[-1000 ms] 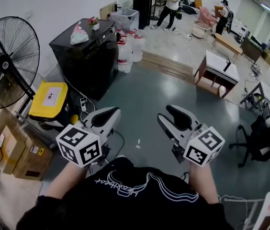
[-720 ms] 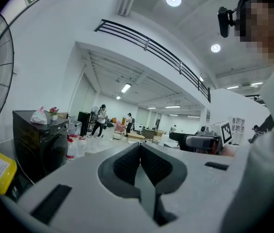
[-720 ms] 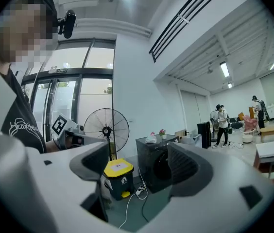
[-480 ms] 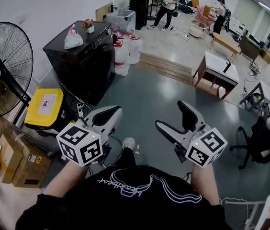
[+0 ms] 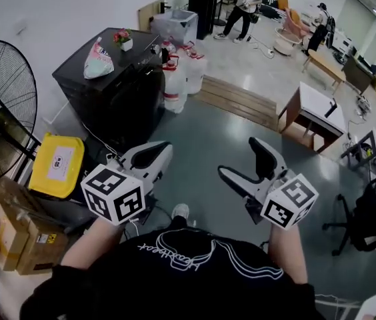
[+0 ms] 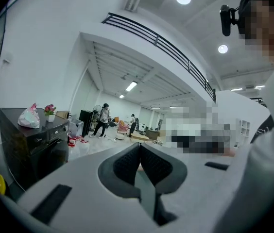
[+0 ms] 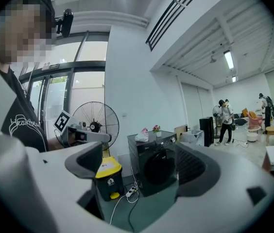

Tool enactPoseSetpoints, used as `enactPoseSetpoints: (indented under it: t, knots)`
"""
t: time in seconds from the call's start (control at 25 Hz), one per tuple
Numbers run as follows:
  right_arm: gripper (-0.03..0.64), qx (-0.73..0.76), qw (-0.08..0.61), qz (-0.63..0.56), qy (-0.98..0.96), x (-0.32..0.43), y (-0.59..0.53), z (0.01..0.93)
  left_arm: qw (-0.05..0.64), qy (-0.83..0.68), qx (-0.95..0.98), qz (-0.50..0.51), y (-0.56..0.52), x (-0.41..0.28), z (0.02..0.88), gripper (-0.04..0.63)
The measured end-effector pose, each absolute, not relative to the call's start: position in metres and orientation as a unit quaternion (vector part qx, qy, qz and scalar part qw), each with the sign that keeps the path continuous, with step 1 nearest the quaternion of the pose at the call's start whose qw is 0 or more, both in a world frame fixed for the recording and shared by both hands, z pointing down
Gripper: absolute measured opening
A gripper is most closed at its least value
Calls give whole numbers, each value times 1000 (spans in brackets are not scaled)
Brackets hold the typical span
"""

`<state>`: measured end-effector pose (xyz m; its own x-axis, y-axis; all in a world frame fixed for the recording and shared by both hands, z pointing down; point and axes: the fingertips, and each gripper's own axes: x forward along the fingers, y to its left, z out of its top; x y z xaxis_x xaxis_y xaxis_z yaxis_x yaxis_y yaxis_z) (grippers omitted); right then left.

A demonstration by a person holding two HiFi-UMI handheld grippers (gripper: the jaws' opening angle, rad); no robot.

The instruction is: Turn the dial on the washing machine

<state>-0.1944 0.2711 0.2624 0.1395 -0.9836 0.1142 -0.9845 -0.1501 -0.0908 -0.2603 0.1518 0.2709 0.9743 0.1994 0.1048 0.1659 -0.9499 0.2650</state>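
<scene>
The black front-loading washing machine (image 5: 118, 85) stands against the left wall, a few steps ahead of me. The right gripper view shows its round door and, on the top panel, a small dial (image 7: 173, 140). My left gripper (image 5: 153, 157) is held at waist height, jaws shut with nothing between them. My right gripper (image 5: 245, 160) is beside it, its jaws opening wide and empty. Through the right gripper (image 7: 139, 164) I see the washing machine (image 7: 156, 166) framed between the fingers. Both grippers are well short of the machine.
A pink bag (image 5: 98, 49) and a small flower pot (image 5: 123, 40) sit on the machine's top. A standing fan (image 5: 1, 112), a yellow-lidded bin (image 5: 55, 162) and cardboard boxes (image 5: 11, 235) line the left. Water jugs (image 5: 178, 72) stand beyond it, and a desk (image 5: 315, 112) to the right.
My right gripper's jaws have spread from nearly together to wide apart. The view has drifted slightly toward the washing machine. My left gripper stays shut.
</scene>
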Motion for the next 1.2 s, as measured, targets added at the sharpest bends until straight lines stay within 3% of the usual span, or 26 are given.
enactPoseSetpoints:
  t: [0.44, 1.2]
  knots:
    - [457, 732, 15, 116, -672, -26, 118, 285, 151, 74, 984, 54, -7, -89, 283, 6]
    - [437, 654, 27, 117, -747, 107, -44, 324, 189, -12, 979, 70, -123, 28, 334, 6]
